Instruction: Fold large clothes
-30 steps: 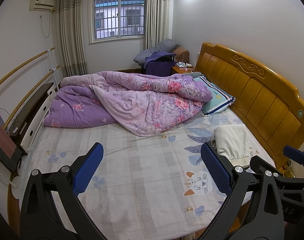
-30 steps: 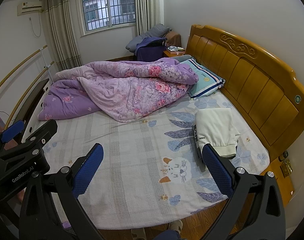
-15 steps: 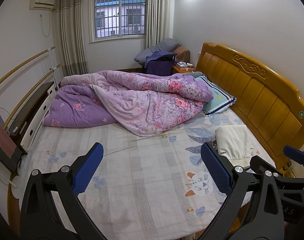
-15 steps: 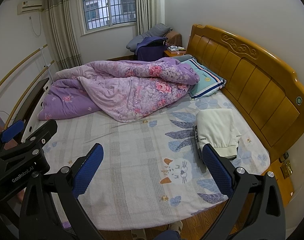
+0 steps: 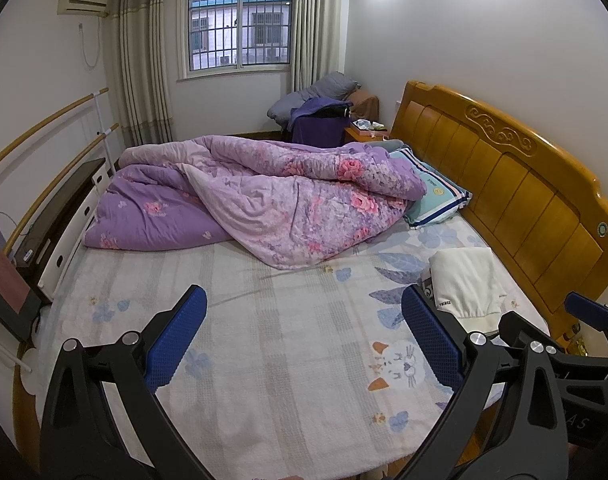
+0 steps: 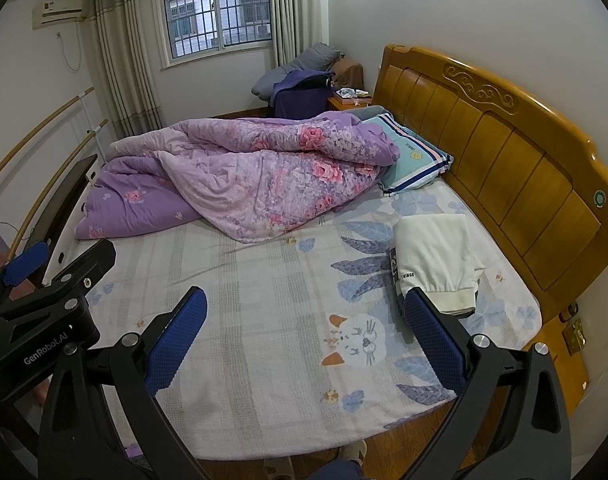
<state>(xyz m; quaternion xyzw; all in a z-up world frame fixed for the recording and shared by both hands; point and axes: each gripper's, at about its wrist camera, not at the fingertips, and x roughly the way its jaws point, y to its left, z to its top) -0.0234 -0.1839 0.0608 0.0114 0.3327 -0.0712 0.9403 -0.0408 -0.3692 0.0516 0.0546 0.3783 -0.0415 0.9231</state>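
I hold my left tool [image 5: 304, 336] above the near edge of the bed [image 5: 264, 320], its blue-padded fingers [image 5: 176, 336] spread wide with nothing between them. My right tool [image 6: 304, 336] hangs over the same edge, just as wide apart and equally empty. In the right wrist view the body of the left tool shows at about nine o'clock. The folded white garment [image 6: 433, 258] lies flat on the sheet at about two o'clock, close beside the wooden headboard [image 6: 503, 152], and well apart from both tools. It rests on something dark that I cannot make out. A rumpled purple floral quilt [image 6: 244, 176] is heaped across the far half of the bed toward twelve o'clock, its right end lying over a striped pillow [image 6: 415, 164] against the headboard.
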